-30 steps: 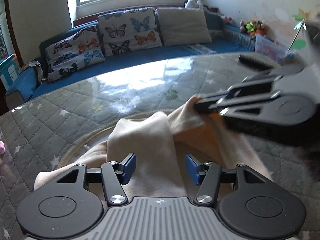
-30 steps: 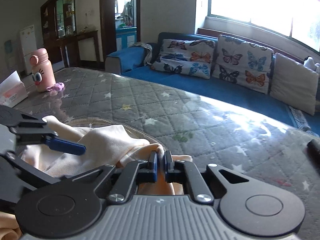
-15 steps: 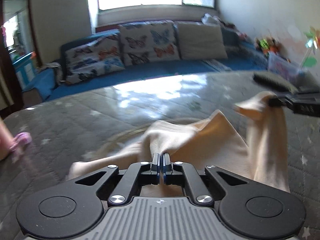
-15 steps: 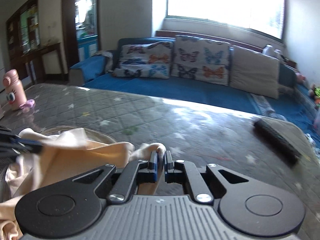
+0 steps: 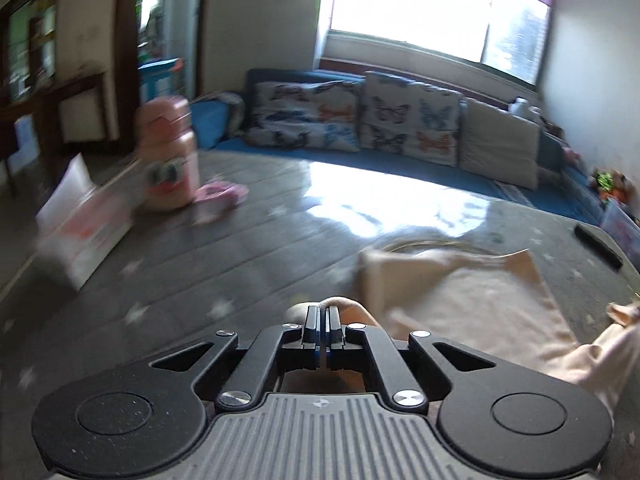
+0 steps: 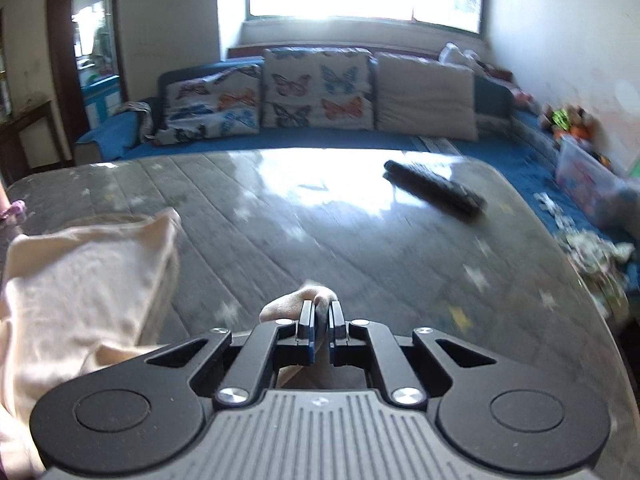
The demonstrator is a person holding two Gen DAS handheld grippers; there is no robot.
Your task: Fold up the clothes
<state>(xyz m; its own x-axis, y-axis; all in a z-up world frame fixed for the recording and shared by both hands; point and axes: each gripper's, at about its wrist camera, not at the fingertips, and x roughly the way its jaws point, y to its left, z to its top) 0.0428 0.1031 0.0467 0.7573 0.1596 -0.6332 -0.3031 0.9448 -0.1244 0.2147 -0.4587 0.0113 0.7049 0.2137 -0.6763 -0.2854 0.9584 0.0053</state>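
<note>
Left gripper: jaws drawn together on a fold of the cream garment, a small bulge of cloth showing past the tips. Right gripper: jaws narrow, pinching another bunched edge of the same garment, with a knot of fabric standing above the tips.

The garment lies on the grey quilted table, partly spread. In the left wrist view the main panel extends to the right of the gripper; in the right wrist view it lies to the left, one corner raised in a peak.

Other items on the table: a pink bottle with cartoon eyes, a tissue box near it at the left edge, and a small pink item just beside the bottle, too blurred to identify. A dark remote control lies well apart from the garment on the far right side.

Beyond the table: a blue sofa carrying butterfly-print cushions.
</note>
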